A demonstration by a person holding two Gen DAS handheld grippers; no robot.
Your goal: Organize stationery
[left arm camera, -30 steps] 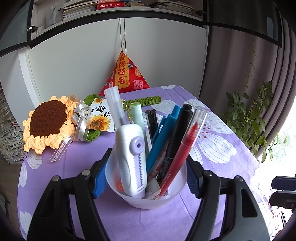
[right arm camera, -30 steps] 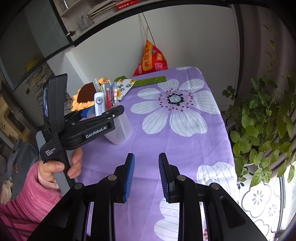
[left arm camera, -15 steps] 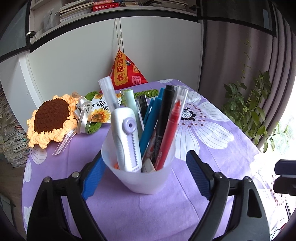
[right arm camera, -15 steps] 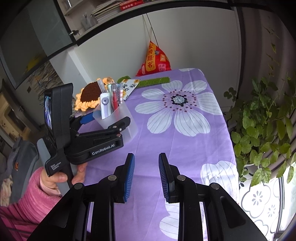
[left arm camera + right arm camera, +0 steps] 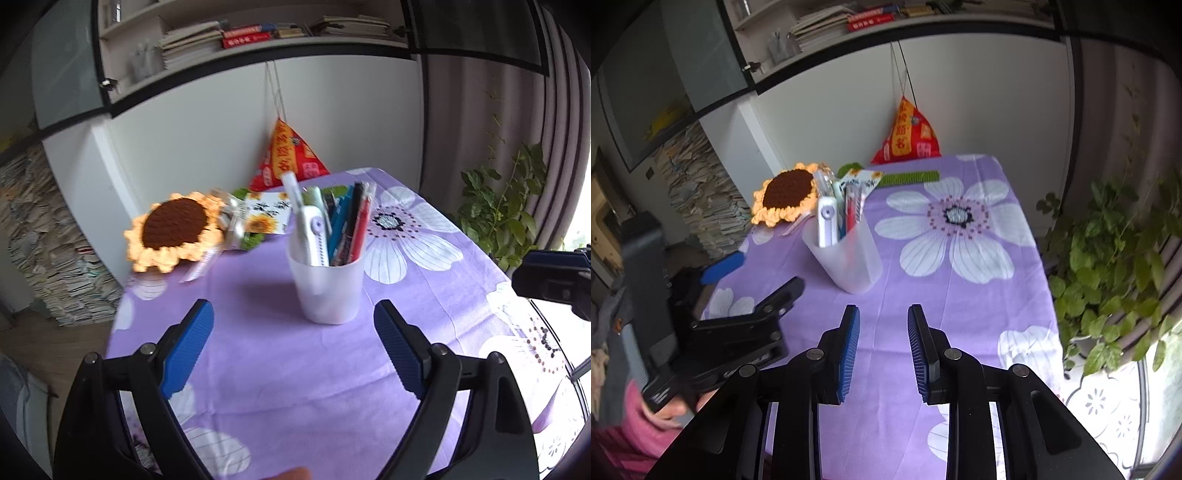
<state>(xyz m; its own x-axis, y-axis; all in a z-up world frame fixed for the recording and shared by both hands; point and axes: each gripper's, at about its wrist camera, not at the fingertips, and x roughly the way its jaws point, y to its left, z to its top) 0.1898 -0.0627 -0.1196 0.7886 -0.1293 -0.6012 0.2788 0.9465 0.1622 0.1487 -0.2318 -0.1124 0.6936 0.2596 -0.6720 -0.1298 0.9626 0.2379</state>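
My left tongs have just been opening and now gape empty short of the cup, which stands full near the sunflower, seemingly placed. My right tongs, narrowly parted, carry nothing.

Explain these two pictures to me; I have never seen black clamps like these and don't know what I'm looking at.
There is no robot here: a person holds a hand-held two-finger tool in each hand, each with a wide-angle camera looking along its fingers. One picture comes from the left tool, the other from the right tool, which also shows the left one held in a pink-sleeved hand. On the purple flowered tablecloth stands a white cup full of pens, with a crocheted sunflower and a red pouch behind it. The left tool's jaws have just been opening and hold nothing; the cup stands ahead of them. The right tool's jaws stand apart, empty.
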